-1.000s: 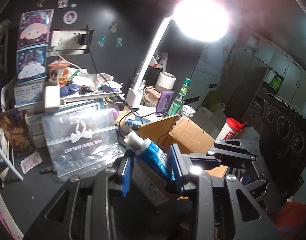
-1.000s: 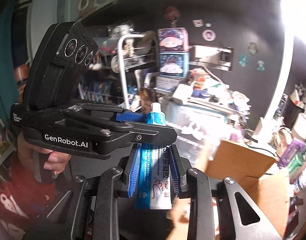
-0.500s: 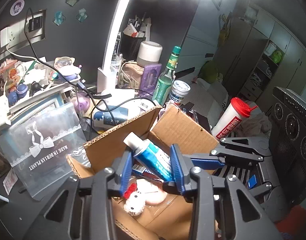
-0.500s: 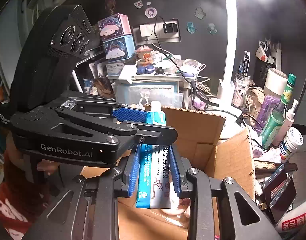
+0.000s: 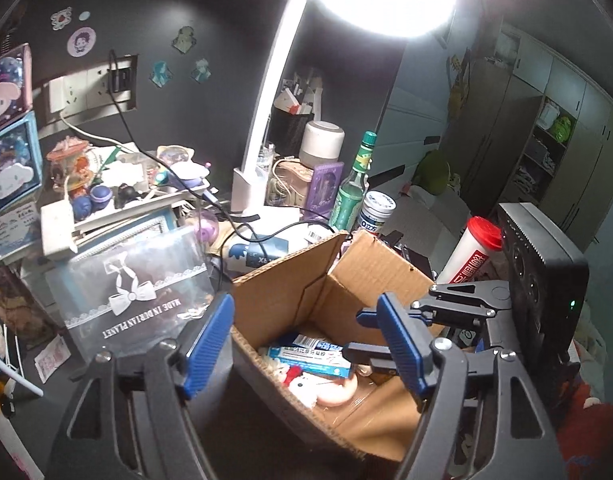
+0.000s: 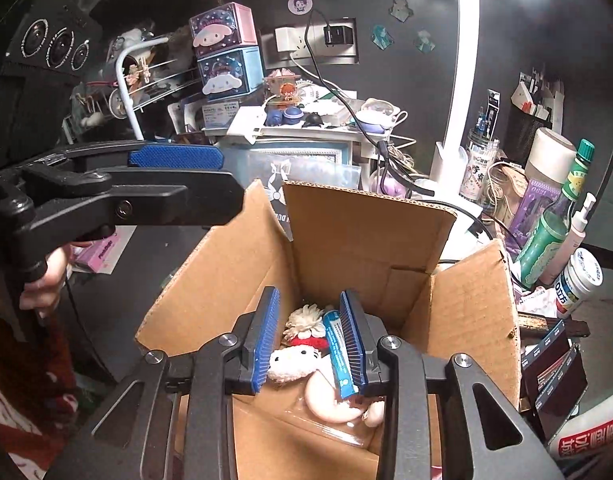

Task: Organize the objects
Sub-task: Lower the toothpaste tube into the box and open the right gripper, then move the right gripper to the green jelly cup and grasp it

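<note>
The left gripper (image 5: 306, 340) is being opened wide, empty, over the brown cardboard box (image 5: 290, 280); the blue-and-white toothpaste tube (image 6: 340, 354) is lying against the narrowly parted right gripper (image 6: 312, 338).

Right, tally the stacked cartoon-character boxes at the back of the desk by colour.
Pink box: 1
Blue box: 1
Total: 2
</note>
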### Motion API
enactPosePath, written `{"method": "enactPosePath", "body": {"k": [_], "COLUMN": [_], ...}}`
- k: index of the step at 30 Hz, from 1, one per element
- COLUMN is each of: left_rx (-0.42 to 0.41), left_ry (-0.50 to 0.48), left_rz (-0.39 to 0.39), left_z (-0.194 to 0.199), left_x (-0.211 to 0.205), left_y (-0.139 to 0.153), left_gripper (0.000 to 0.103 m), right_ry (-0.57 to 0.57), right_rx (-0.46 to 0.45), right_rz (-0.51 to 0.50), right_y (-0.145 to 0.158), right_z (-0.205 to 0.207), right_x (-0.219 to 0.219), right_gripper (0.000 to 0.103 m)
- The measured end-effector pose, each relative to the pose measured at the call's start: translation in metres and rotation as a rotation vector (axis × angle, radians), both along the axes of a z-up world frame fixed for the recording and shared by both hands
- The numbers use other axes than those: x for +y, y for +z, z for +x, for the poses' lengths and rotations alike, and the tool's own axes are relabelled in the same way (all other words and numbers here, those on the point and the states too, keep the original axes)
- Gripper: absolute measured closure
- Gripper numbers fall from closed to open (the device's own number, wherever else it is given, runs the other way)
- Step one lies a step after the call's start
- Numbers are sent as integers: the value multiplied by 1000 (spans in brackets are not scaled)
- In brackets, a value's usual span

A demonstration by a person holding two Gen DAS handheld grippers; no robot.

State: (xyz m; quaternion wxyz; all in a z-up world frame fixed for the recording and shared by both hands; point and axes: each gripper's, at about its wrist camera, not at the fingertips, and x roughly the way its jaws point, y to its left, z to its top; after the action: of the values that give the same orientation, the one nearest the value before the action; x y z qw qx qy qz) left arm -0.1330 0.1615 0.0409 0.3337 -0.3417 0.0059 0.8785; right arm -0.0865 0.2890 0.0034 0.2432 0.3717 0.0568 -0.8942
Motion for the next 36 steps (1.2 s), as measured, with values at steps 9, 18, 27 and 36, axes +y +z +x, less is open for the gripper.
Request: {"method": "enactPosePath", "body": {"k": [9, 18, 27, 36], "left_rx": [72, 27, -108, -152], "left_ry": [273, 430, 441, 442], "left_rz": [-26, -45, -5, 23], "left_z": [30, 62, 63, 60], "left_x": [-113, -203, -237, -247], "left_y": [-2, -57, -125, -140], "left_gripper": [25, 18, 18, 18], "right_ry": [225, 440, 371, 374], "right_rx": [61, -50, -73, -57], "right_rz": [-68, -71, 119, 197], "right_y": [18, -39, -135, -159], "right_z": [42, 61, 6, -27], "right_x": [-75, -190, -235, -249], "right_gripper": [69, 62, 57, 57]}}
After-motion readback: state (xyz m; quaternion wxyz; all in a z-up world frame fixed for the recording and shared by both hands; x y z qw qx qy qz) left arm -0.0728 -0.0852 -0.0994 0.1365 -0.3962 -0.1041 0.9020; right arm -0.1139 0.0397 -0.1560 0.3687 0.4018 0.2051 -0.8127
